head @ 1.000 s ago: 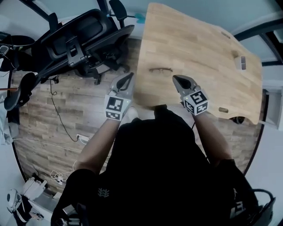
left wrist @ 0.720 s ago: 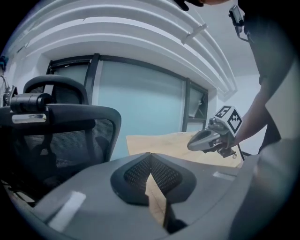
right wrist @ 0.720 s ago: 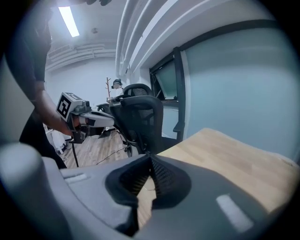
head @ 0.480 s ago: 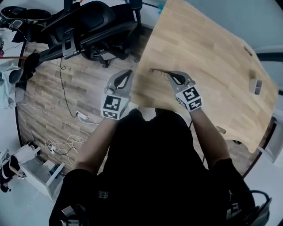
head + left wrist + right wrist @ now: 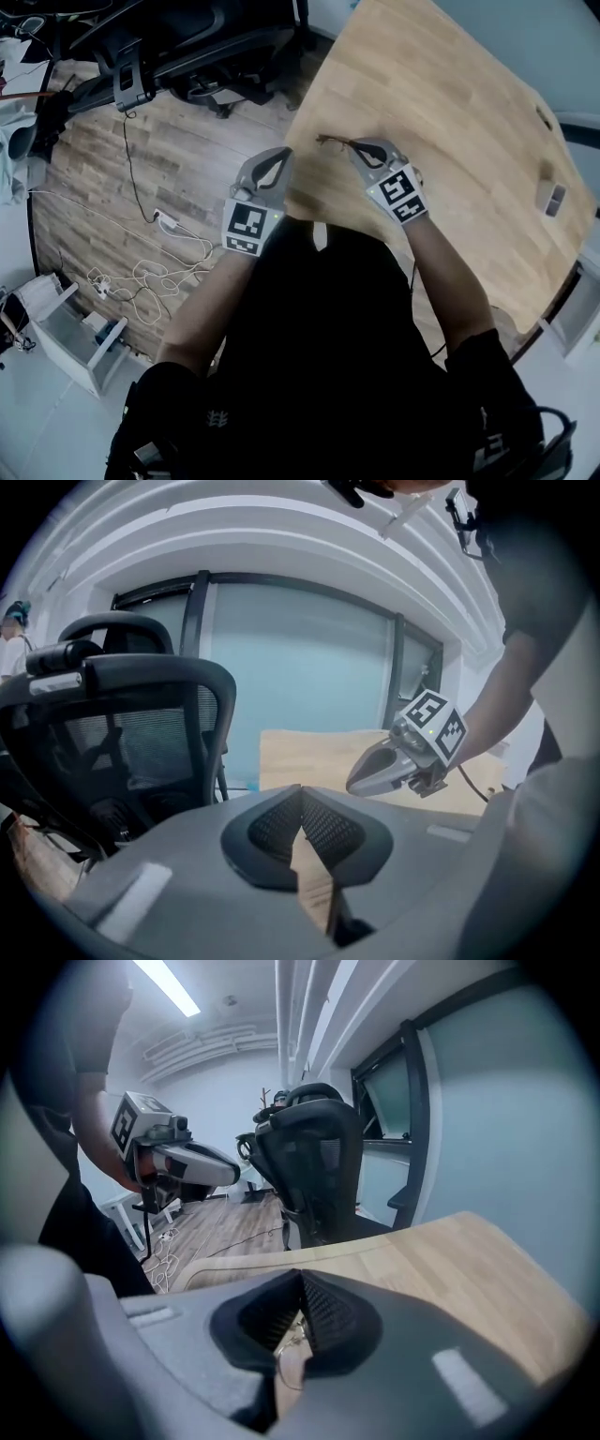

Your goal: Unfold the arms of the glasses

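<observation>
While your right gripper (image 5: 357,147) and your left gripper (image 5: 281,153) are both clenched on nothing, the thin-rimmed glasses (image 5: 336,142) lie on the wooden table (image 5: 450,141), near the edge closest to you. Your right gripper points down at them, its closed tips just beside the frame; whether they touch cannot be told. Your left gripper hangs at the table's edge, apart from the glasses. Each gripper's cube (image 5: 250,228) shows black-and-white square markers. Beyond, a black chair (image 5: 187,47) stands on the plank floor (image 5: 103,178), where white cables (image 5: 141,277) lie.
</observation>
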`<state>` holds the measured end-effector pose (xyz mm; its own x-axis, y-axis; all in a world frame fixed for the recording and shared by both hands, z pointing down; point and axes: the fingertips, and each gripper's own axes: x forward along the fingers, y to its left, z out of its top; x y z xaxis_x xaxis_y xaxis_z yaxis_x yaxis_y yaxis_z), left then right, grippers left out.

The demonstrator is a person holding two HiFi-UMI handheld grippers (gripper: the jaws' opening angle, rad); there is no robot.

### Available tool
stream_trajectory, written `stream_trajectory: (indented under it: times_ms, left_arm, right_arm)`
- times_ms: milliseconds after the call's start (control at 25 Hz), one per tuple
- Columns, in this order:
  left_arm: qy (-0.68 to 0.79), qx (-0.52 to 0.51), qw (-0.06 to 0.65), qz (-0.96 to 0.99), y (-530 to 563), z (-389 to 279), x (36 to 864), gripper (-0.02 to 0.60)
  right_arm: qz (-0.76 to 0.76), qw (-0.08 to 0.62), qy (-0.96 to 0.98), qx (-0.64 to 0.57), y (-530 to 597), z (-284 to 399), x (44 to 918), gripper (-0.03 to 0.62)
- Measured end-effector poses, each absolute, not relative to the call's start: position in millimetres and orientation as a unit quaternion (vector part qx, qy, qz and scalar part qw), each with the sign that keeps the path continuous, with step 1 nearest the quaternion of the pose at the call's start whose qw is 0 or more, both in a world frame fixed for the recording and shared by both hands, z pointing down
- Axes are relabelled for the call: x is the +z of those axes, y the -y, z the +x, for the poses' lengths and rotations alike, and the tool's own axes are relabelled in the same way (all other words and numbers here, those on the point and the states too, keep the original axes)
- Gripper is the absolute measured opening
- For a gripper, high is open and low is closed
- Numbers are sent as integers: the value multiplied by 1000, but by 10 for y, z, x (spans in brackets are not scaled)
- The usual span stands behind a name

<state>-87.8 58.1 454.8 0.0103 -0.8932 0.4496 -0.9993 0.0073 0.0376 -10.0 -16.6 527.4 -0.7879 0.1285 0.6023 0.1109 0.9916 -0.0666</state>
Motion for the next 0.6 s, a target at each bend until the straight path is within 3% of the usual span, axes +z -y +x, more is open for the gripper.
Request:
stream_trajectory:
  times_ms: [600]
  left_arm:
    - [649,142,210,718,-519,-1059,5071,8]
  right_arm:
    - [-144,425,888,-100,-35,-460,5952,32]
